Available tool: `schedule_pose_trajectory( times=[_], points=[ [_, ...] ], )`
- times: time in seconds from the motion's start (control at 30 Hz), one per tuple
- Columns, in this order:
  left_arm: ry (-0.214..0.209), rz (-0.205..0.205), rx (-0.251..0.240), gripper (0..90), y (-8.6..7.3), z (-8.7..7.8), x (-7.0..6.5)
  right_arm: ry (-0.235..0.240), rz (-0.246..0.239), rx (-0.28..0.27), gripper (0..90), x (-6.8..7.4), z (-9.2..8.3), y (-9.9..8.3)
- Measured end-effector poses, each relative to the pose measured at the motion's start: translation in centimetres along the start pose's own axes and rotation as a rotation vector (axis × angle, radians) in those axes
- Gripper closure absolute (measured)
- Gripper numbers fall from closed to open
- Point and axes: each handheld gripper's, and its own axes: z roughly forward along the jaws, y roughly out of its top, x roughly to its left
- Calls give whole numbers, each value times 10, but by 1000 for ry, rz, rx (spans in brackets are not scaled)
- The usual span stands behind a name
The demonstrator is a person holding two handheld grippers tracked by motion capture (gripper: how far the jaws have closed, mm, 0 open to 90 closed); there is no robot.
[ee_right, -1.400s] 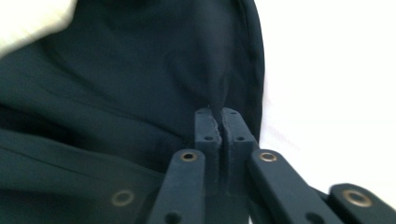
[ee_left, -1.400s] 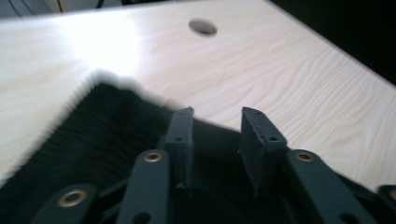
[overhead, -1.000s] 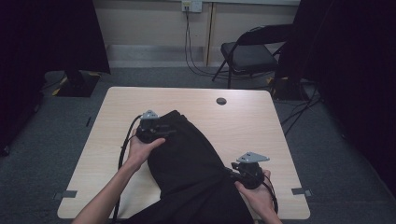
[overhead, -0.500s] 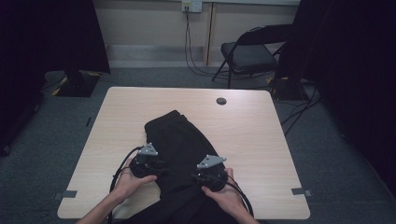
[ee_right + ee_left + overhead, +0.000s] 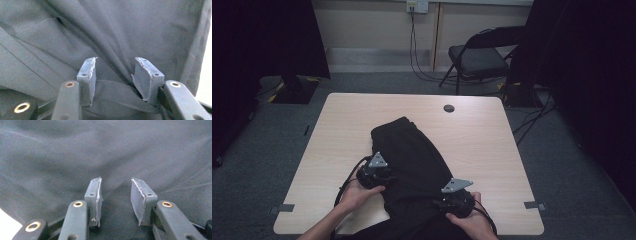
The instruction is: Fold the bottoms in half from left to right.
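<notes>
A black garment (image 5: 412,155) lies crumpled on the pale wooden table (image 5: 482,145), running from mid-table to the near edge. My left gripper (image 5: 374,175) rests at the garment's left edge, held by a hand. In the left gripper view the left gripper (image 5: 116,181) is open over smooth dark cloth (image 5: 105,150), with nothing pinched. My right gripper (image 5: 455,202) sits on the garment's near right side. In the right gripper view the right gripper (image 5: 116,60) is open, and a fold of cloth (image 5: 112,92) lies loosely between its pads (image 5: 87,72).
A small round black cap (image 5: 449,108) sits near the table's far edge. Behind the table stand a folding chair (image 5: 482,55) and hanging cables (image 5: 414,40). Tape marks (image 5: 534,205) lie on the grey floor. Bare tabletop (image 5: 206,75) shows beside the garment.
My left gripper has come from the garment's far end toward the near edge. My right gripper swung left, then back right and nearer. The garment's far end barely shifted.
</notes>
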Motion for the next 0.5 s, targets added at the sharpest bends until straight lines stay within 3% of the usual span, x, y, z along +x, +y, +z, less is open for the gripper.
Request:
schedule_pose_trajectory(
  times=[0.13,0.23,0.27,0.37,0.5],
  points=[
    [33,-25,0,615,10,9,12,-16,13,-6,494,1,8,8],
    [76,-60,-58,615,20,26,26,-24,22,-25,491,-4,22,21],
    [88,-59,-57,615,23,29,29,-25,25,-26,491,-6,26,25],
    [92,-91,-60,614,31,36,36,-29,30,-32,489,-10,33,32],
    [121,-99,-71,613,43,49,51,-39,39,-52,490,-21,46,44]
  ],
)
